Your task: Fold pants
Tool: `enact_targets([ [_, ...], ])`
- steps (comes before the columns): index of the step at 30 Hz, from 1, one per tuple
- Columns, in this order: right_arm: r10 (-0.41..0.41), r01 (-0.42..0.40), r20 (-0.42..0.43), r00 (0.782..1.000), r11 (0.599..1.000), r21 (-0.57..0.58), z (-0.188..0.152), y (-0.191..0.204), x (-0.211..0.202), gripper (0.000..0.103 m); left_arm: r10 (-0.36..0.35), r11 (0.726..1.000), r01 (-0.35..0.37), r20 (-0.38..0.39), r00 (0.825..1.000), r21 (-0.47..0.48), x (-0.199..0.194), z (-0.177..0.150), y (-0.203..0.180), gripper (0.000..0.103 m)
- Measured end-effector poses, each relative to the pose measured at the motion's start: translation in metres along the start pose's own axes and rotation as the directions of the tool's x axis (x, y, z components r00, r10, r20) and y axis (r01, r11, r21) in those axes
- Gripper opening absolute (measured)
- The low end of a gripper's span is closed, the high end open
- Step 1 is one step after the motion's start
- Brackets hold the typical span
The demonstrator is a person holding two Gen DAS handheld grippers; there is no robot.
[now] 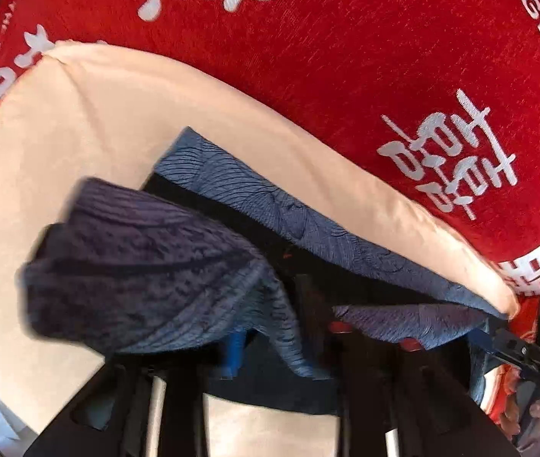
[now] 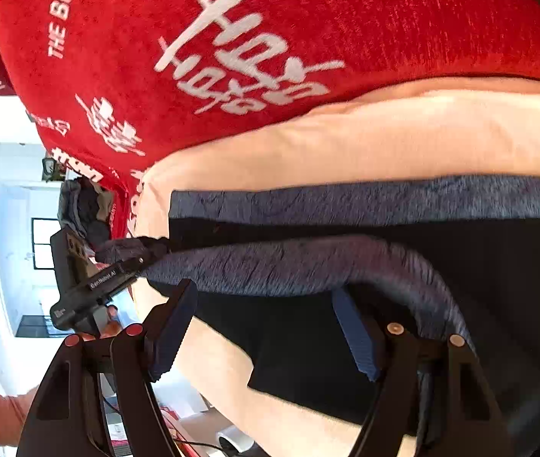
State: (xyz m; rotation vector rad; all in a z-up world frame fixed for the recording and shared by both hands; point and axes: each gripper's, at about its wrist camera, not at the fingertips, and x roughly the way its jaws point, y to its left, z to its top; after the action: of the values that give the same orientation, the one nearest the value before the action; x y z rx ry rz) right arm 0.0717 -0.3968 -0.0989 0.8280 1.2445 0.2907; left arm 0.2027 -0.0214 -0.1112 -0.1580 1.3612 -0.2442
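With both the left hand-held gripper (image 1: pixel 270 342) and right hand-held gripper (image 2: pixel 266 331) open, the blue-grey patterned fabric pants (image 2: pixel 346 198) lie folded on the peach padded surface (image 2: pixel 346 141) toward twelve o'clock; next, likely smoothing.

— What carries everything here?
— A bed spread with a red blanket (image 1: pixel 346 57) printed in white lettering.
— And directly on that?
— A peach cloth (image 2: pixel 365 141) lies across it, and the blue patterned pants (image 1: pixel 270 205) rest partly on that cloth.
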Motion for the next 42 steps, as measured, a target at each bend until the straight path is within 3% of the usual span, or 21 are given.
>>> enact_targets([
  [1,-0.005,0.005,-0.010,1.000,1.000,-0.006,-0.002,0.001,0.003,0.077,0.034,0.999,-0.034,0.027,0.999,0.004,-0.005,-0.002,0.002,0.078],
  [2,-0.001,0.001,-0.024,1.000,1.000,-0.001,-0.004,-0.004,0.005,0.077,0.068,0.998,-0.068,0.066,0.996,0.004,-0.011,-0.003,0.005,0.080],
  [5,-0.008,0.009,-0.041,0.999,1.000,0.026,-0.005,-0.012,0.015,0.077,0.133,0.991,-0.134,0.065,0.989,0.019,-0.008,0.001,0.009,0.080],
  [7,-0.047,0.045,-0.042,0.998,0.998,-0.036,0.000,-0.005,0.024,0.072,0.171,0.981,-0.176,0.074,0.983,0.082,-0.001,0.001,0.001,0.080],
  [8,-0.089,0.086,-0.040,0.995,0.993,-0.086,0.002,0.000,0.028,0.064,0.178,0.975,-0.186,0.074,0.981,0.119,0.002,0.001,-0.004,0.080],
  [9,-0.125,0.119,-0.044,0.991,0.986,-0.112,0.005,0.003,0.034,0.042,0.177,0.968,-0.186,0.069,0.982,0.170,0.009,0.001,-0.014,0.080],
  [10,-0.168,0.161,-0.052,0.984,0.979,-0.126,0.010,0.004,0.043,0.028,0.169,0.963,-0.178,0.059,0.984,0.205,0.018,0.001,-0.021,0.080],
  [13,-0.215,0.208,-0.035,0.976,0.968,-0.142,0.027,-0.001,0.059,0.027,0.211,0.950,-0.218,0.053,0.976,0.223,0.052,0.007,-0.029,0.080],
  [15,-0.271,0.268,-0.003,0.962,0.953,-0.138,0.039,-0.008,0.064,0.027,0.289,0.932,-0.299,0.079,0.954,0.205,0.073,0.014,-0.024,0.080],
  [19,-0.177,0.176,0.054,0.983,0.984,0.029,0.043,-0.023,0.042,0.027,0.302,0.927,-0.311,0.078,0.950,0.208,0.073,0.018,-0.024,0.084],
  [20,-0.175,0.173,0.074,0.982,0.984,0.033,0.037,-0.024,0.032,0.028,0.309,0.924,-0.316,0.068,0.949,0.217,0.071,0.016,-0.027,0.084],
  [22,-0.178,0.175,0.097,0.979,0.984,0.036,0.019,-0.026,0.013,0.043,0.304,0.922,-0.306,0.048,0.952,0.236,0.058,0.005,-0.029,0.084],
  [25,-0.162,0.154,0.102,0.982,0.985,0.077,-0.019,-0.035,-0.013,0.057,0.293,0.915,-0.283,0.010,0.956,0.289,0.048,-0.020,-0.051,0.084],
  [34,-0.169,0.132,0.124,0.978,0.956,0.263,-0.139,-0.094,-0.078,0.058,0.198,0.885,-0.123,-0.124,0.972,0.449,0.050,-0.122,-0.151,0.084],
  [39,-0.221,0.156,0.135,0.966,0.912,0.378,-0.202,-0.124,-0.108,0.058,0.155,0.838,-0.043,-0.162,0.974,0.544,0.057,-0.161,-0.199,0.084],
  [42,-0.258,0.164,0.157,0.953,0.879,0.447,-0.240,-0.135,-0.124,0.058,0.137,0.795,-0.017,-0.151,0.979,0.606,0.054,-0.176,-0.220,0.084],
])
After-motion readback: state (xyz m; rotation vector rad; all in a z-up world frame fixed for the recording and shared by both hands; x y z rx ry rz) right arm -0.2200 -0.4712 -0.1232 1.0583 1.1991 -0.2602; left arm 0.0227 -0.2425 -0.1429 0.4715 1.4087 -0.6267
